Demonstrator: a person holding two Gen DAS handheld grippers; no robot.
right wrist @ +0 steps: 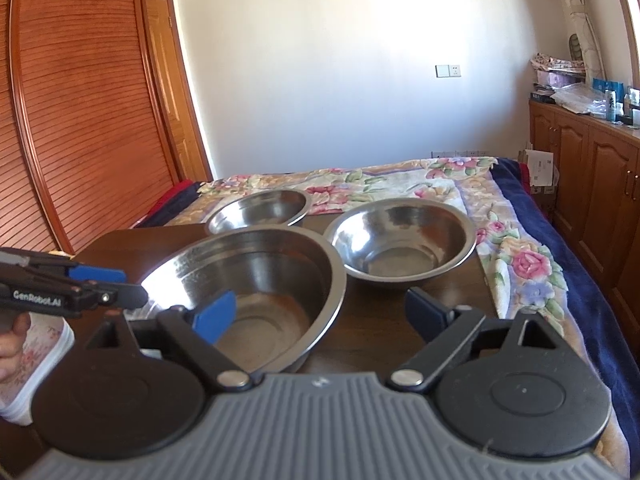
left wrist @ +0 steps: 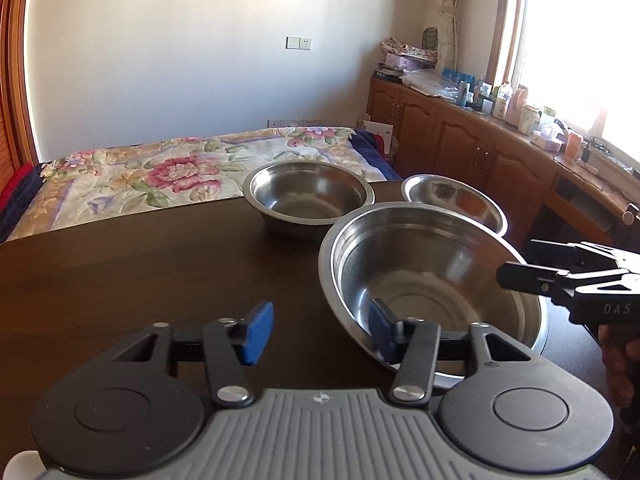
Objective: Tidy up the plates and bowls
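2 labels: "DAS" (left wrist: 616,309); "GenRobot.AI" (right wrist: 37,295)

White wall (left wrist: 180,40) at upper centre; floral-covered bed (left wrist: 168,176) mid-frame; wooden cabinets (left wrist: 460,140) and bright window (left wrist: 580,40) right; louvred wardrobe (right wrist: 80,100) left.

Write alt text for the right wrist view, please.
The open right hand-held gripper straddles the near rim of the large steel bowl on a dark table. Two smaller steel bowls sit behind it, and the left hand-held gripper reaches in from the left.
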